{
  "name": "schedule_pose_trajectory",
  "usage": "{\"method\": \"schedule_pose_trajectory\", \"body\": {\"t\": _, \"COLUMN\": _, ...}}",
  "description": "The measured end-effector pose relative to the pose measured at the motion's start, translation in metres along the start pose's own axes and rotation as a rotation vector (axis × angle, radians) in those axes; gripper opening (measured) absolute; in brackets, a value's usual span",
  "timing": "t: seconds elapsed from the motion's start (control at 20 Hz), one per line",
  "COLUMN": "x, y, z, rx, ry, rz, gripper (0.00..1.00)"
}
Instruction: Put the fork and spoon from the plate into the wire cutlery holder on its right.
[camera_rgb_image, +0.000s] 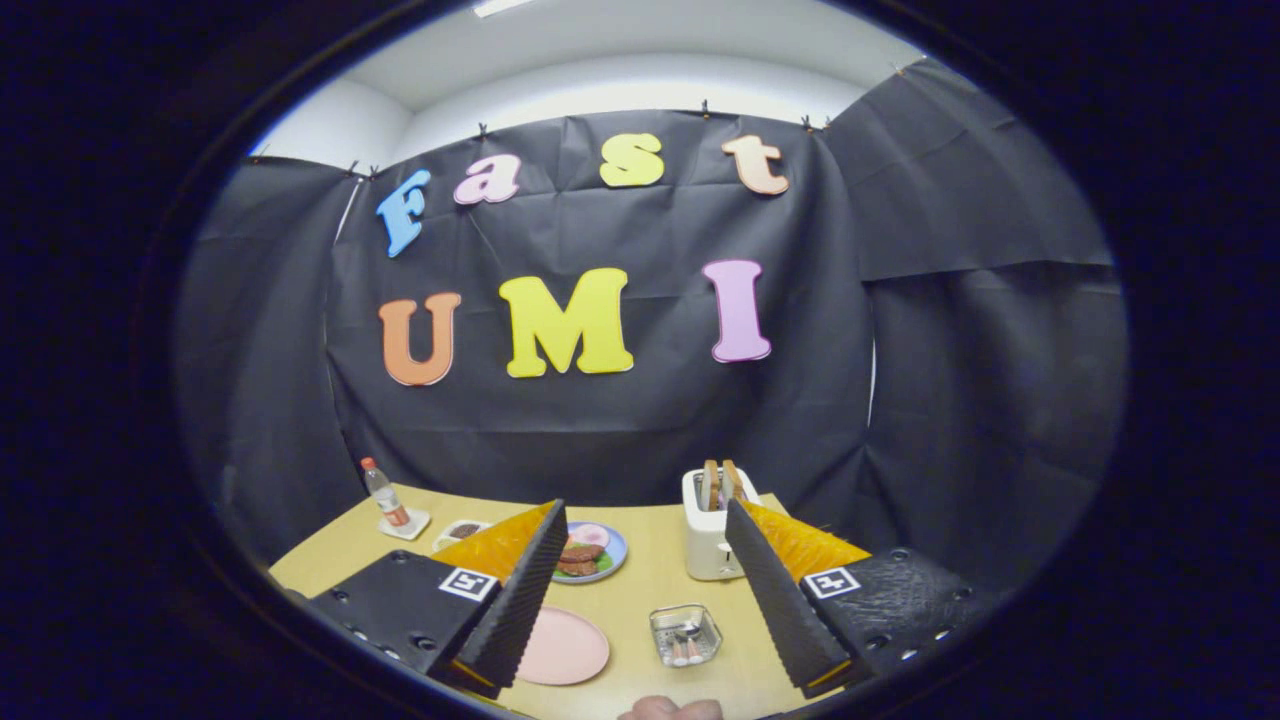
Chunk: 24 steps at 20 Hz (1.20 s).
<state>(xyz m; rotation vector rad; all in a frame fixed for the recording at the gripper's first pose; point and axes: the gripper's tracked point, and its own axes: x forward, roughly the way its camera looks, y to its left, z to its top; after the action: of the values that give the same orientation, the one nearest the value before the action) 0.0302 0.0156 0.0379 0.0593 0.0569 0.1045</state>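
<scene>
A pink plate (565, 647) lies on the wooden table (640, 570), low between my fingers; the left finger covers its left edge. Its visible face is bare. Just to its right stands the wire cutlery holder (685, 634), with cutlery pieces (684, 645) inside, pale handle ends toward me. I cannot tell fork from spoon at this size. My gripper (645, 508) hovers high above the table, open wide, with nothing between its fingers. Both plate and holder sit well below the fingertips.
A white toaster (710, 535) with two slices stands beyond the holder. A blue plate of food (592, 553) sits behind the pink plate. Further left stand a small bowl (462, 531) and a bottle (384, 494) on a coaster. A hand (670, 709) shows at the table's near edge.
</scene>
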Motion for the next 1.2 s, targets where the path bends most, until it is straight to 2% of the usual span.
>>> {"method": "schedule_pose_trajectory", "body": {"t": 1.2, "x": 0.005, "y": 0.056, "z": 0.002, "rx": -0.064, "ry": -0.049, "rz": 0.060, "gripper": 0.96}}
